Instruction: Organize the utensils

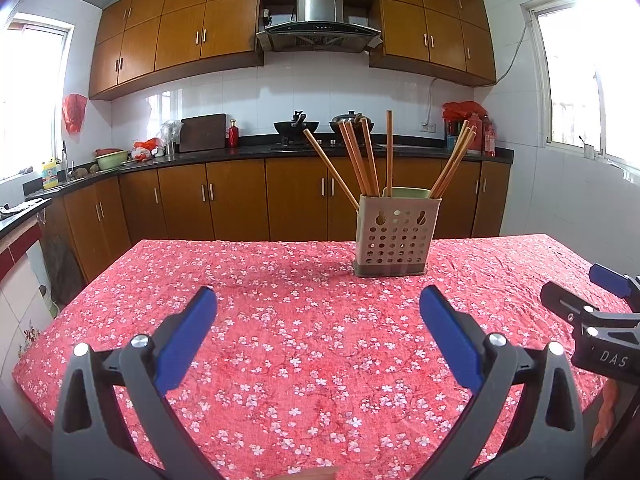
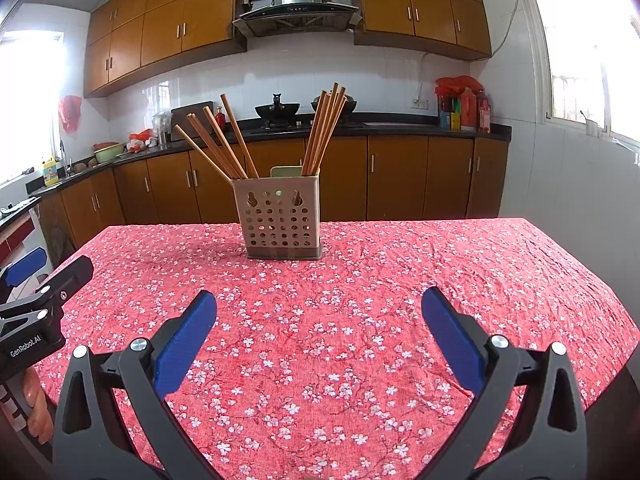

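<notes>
- Left hand-held gripper (image 1: 318, 308) and right hand-held gripper (image 2: 319, 312) hover over the worktop (image 2: 360, 320), both spread wide, grasping nothing.
- Chopsticks (image 2: 224, 144) stand in the perforated holder (image 2: 280, 220) at 12 o'clock, leaning apart in two bunches, likely sorted by compartment.

A kitchen in bright daylight

You see wooden cabinets (image 1: 224, 28) at the top, a range hood (image 1: 319, 20) at top centre, white tiled walls (image 1: 320, 92), and windows (image 1: 592, 80) at both frame edges.
</notes>
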A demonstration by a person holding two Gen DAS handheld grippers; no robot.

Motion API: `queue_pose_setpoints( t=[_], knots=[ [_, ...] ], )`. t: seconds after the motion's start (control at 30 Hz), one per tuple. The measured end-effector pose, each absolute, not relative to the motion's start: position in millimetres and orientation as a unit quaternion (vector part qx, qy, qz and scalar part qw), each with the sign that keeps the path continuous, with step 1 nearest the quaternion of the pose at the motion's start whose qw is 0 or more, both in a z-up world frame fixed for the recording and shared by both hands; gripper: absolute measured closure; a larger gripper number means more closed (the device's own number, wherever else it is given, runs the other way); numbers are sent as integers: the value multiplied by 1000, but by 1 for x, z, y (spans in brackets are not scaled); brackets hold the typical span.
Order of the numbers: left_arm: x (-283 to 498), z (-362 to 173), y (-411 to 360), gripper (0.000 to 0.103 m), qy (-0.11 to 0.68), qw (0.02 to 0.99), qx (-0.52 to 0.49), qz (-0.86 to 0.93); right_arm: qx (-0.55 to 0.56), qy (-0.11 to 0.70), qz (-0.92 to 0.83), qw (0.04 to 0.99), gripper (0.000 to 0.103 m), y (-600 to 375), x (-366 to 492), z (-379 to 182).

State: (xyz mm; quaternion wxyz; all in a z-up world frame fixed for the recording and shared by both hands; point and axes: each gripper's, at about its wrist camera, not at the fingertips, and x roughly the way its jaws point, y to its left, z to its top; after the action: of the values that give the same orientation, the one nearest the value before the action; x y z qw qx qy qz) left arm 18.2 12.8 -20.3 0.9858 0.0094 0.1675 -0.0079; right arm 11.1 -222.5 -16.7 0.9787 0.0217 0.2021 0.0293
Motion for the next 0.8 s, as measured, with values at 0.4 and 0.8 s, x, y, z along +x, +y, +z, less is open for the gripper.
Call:
queue_pose_setpoints(
  t=[0.4, 0.8],
  knots=[
    [19, -21, 11, 4, 170, 985, 8, -10, 23, 203, 29, 979, 2, -221, 11, -18],
    [19, -22, 12, 4, 172, 985, 5, -10, 23, 203, 29, 979, 2, -221, 12, -18]
  ],
)
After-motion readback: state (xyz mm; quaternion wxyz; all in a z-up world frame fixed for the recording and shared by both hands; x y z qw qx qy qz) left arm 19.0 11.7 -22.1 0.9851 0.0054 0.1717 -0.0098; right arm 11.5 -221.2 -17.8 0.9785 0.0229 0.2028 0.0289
